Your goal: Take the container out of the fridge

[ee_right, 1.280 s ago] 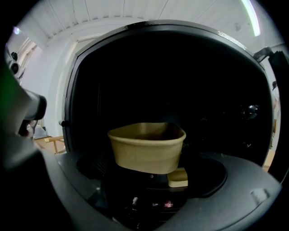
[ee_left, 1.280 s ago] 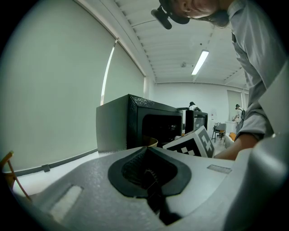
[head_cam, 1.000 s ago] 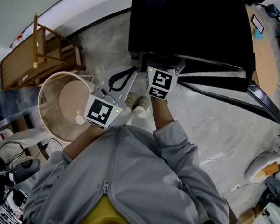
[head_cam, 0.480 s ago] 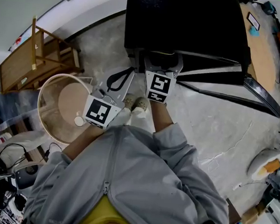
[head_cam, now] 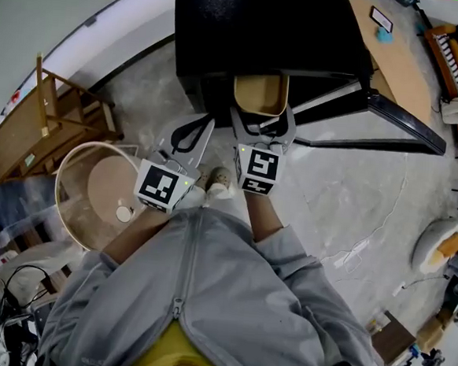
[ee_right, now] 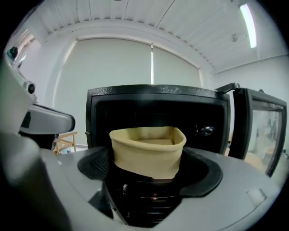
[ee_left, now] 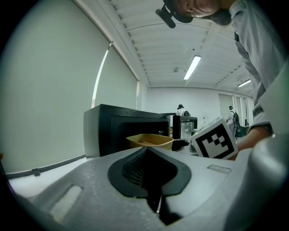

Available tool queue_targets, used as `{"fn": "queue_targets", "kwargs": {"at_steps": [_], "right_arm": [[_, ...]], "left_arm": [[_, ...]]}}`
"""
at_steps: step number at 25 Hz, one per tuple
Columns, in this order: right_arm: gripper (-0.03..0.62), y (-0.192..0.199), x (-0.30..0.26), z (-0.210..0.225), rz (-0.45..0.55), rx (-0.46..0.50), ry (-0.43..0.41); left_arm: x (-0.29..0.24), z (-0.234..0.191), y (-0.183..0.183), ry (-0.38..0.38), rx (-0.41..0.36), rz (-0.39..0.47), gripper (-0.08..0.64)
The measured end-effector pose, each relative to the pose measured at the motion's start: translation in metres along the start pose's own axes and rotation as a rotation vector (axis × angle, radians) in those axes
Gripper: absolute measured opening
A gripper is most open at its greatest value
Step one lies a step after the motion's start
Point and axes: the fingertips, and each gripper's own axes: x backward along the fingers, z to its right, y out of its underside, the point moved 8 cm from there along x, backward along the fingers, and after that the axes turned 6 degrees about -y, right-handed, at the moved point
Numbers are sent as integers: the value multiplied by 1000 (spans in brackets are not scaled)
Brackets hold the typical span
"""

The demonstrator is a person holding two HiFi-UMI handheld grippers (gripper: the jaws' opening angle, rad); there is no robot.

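We see the container (head_cam: 260,94), a tan, open-topped tub with soft, rounded corners, upright and off the floor just in front of the fridge's open front. In the right gripper view the container (ee_right: 146,151) sits squarely between the jaws with the dark cavity behind it. We cannot tell whether anything lies inside it.

The right gripper (head_cam: 261,119) holds the container. Its jaws stand wide, one on the left wall and one on the right, with the black pads against the sides. Its marker cube (head_cam: 259,169) sits on the near end, by the person's wrist.

The left gripper (head_cam: 202,125) is just left of the right one and a little nearer to us, held over the floor. In the left gripper view its jaws (ee_left: 148,158) are pressed together with nothing between them, and past them we see the container (ee_left: 150,141) and the right gripper's marker cube (ee_left: 214,140).

The fridge (head_cam: 264,31) is a black box at the far side. Its door (head_cam: 377,111) is swung open to the right. The pale marbled floor (head_cam: 331,194) spreads around it.

To the left stands a round, pale-rimmed tub (head_cam: 94,191), and farther left a wooden rack (head_cam: 44,124). A wooden tabletop (head_cam: 388,64) runs along the far right. The person's grey jacket (head_cam: 228,297) fills the near part of the head view.
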Motion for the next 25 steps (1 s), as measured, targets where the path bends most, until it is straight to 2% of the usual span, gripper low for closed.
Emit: {"fn": "queue_targets", "kwargs": {"at_steps": [10, 15, 25], "right_arm": [[454, -7, 86, 19, 1, -1, 137], [456, -11, 131, 25, 1, -32, 213], [456, -46, 190, 55, 107, -34, 397]], "left_arm": [[-6, 30, -16, 121, -16, 37, 6], [-9, 48, -25, 165, -21, 48, 5], [-16, 88, -59, 229, -65, 89, 6]]}}
